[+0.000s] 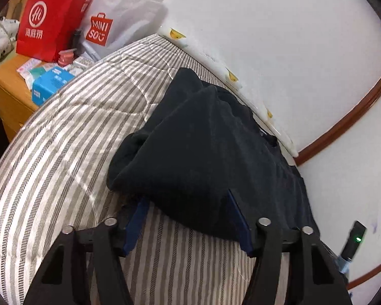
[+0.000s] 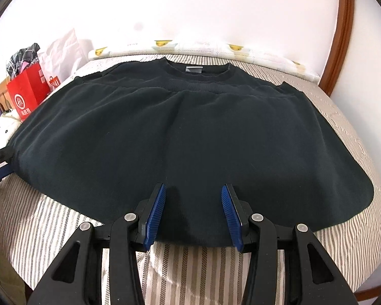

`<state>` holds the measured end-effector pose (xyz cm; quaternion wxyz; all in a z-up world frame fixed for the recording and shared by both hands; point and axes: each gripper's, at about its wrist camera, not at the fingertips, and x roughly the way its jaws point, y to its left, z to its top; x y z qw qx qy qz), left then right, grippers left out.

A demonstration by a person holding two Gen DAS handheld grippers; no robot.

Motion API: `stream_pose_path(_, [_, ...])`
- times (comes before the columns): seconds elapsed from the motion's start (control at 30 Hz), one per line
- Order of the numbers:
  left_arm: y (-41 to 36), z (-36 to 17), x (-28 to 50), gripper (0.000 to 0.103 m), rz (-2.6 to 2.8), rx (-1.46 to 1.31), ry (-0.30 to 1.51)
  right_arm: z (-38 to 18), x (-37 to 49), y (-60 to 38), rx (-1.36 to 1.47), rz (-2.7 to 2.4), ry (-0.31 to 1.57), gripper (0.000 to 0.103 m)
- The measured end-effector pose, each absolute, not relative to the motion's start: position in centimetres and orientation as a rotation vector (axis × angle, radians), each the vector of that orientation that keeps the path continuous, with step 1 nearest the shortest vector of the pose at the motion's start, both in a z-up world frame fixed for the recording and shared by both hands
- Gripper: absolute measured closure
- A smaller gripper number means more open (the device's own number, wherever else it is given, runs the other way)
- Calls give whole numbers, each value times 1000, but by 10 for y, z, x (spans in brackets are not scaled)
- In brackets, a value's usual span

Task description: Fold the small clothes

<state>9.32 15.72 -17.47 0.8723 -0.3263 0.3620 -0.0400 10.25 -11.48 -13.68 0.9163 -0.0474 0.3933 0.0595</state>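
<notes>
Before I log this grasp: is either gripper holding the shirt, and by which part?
Nothing is held. Both the left gripper and the right gripper are open, their fingers straddling the edge of the black shirt on the bed.

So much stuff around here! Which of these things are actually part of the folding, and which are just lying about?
Part of the job:
- black sweatshirt, spread on the striped bedspread
- left hand-held gripper, open
- right hand-held gripper, open

Just lying about:
- red paper bag
- white Miniso bag
- blue box on the wooden nightstand
</notes>
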Motion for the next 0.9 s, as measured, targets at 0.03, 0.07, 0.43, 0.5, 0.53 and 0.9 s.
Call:
stream_pose_path(0.03, [157, -175, 94, 52, -74, -675, 753, -136, 100, -115, -96, 133, 798, 58])
stream_pose_path(0.07, [157, -175, 96, 55, -64, -673, 753, -136, 98, -114, -99, 145, 791, 58])
stream_pose_path(0.43, [128, -141, 117, 85, 70, -489, 779, -132, 73, -127, -180, 214, 785, 58])
stream_pose_path(0.5, [114, -126, 121, 87, 105, -426, 774, -125, 70, -144, -163, 215, 765, 58])
stream_pose_path(0.53, [103, -115, 125, 88, 108, -378, 772, -123, 69, -152, -156, 216, 759, 58])
stream_pose_path(0.9, [-36, -34, 144, 89, -71, -150, 669, -100, 82, -265, -26, 164, 715, 58])
